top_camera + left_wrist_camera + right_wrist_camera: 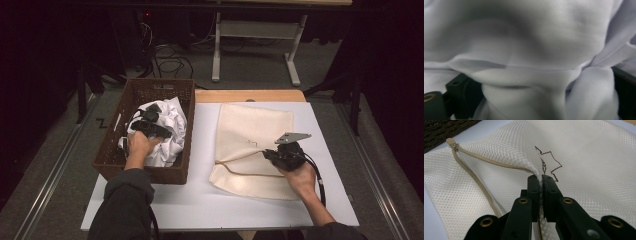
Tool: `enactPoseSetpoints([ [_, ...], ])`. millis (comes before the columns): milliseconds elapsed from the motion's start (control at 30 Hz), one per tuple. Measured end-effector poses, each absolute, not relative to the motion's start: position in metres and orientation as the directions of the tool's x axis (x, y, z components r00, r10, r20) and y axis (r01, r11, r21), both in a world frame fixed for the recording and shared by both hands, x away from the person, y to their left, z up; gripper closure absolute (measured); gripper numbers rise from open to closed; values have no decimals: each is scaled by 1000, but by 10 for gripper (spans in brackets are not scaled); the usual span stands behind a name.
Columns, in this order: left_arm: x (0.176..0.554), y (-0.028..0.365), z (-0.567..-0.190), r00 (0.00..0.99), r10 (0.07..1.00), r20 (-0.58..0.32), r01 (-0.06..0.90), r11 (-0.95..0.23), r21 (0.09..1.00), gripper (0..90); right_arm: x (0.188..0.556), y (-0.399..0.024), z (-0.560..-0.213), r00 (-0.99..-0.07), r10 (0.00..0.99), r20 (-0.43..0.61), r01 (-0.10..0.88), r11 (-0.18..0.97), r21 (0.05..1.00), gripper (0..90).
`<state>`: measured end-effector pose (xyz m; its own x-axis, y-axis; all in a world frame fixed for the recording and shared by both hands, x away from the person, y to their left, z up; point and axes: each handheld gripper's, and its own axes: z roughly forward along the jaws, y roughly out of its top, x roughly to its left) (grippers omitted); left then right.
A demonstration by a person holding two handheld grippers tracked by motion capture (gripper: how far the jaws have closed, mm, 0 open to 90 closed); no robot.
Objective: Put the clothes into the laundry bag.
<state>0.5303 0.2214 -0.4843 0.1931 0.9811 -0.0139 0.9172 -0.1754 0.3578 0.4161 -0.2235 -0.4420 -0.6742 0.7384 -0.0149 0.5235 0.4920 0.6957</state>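
A brown wicker basket stands on the left of the white table with a crumpled white cloth inside. My left gripper is down in the basket on that cloth. In the left gripper view its jaws stand wide apart with a bunched fold of the white cloth between them. A cream mesh bag lies flat at the right. My right gripper is shut on the upper mesh layer at the bag's opening and lifts it slightly. The tan zipper runs off to the left.
The wooden table edge shows behind the white surface. Beyond it are a white desk frame and cables on the floor. The basket's dark weave is at the top left of the right gripper view.
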Motion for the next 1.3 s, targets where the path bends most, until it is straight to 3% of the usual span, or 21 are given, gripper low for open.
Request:
enactPoseSetpoints([
  [267, 531, 219, -481, 199, 980, -26, 926, -180, 332, 175, 417, -226, -440, -677, 736, -23, 518, 498, 695, 865],
  [467, 531, 211, -477, 194, 981, -21, 934, -178, 310, 372, 418, -227, -441, -678, 734, -18, 518, 496, 696, 866],
  [767, 530, 208, -469, 179, 984, -13, 937, -166, 306, 597, 421, -229, -442, -689, 725, -16, 514, 504, 694, 866],
  [967, 529, 204, -458, 178, 984, 14, 942, -175, 287, 655, 423, -232, -439, -698, 716, -22, 505, 514, 694, 866],
  [1300, 504, 216, -422, 208, 978, -9, 928, -195, 316, 677, 426, -232, -441, -724, 690, -20, 484, 528, 698, 867],
])
